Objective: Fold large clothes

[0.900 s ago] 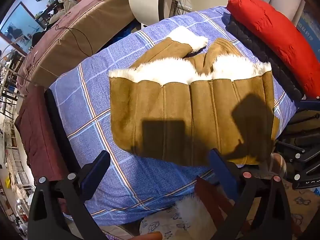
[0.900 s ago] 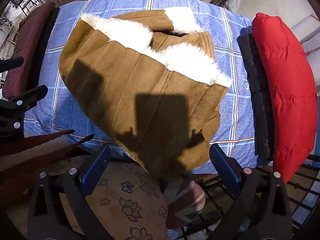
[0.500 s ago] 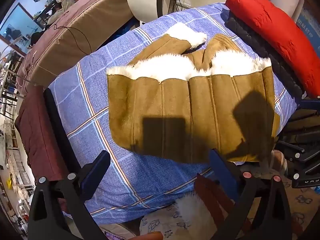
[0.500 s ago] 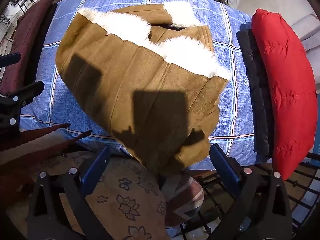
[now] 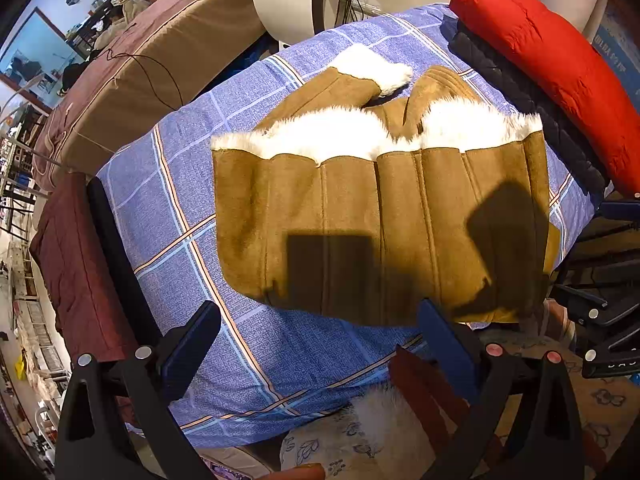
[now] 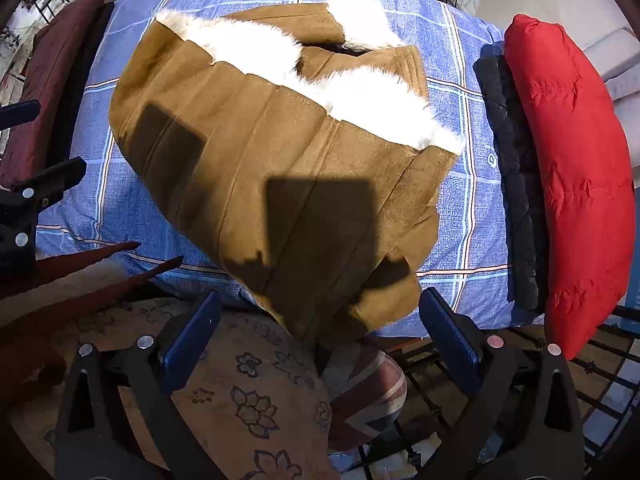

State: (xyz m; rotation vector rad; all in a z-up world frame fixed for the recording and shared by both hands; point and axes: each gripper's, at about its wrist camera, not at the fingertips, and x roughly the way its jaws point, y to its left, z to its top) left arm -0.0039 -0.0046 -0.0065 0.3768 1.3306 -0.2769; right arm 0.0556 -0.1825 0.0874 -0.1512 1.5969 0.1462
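Tan suede, white fleece: the coat [image 5: 380,220] lies folded on a blue checked bed [image 5: 168,208], filling the middle of both views, its near corner hanging over the bed's edge at lower centre. Both claws hover above it — left claw [image 5: 320,344] and right claw [image 6: 320,332], jaws spread wide, holding nothing. By the look of it one fold is done; the next likely calls for pinching an end and carrying it across. Its long axis runs left to right in the left view, fleece edge toward the top.
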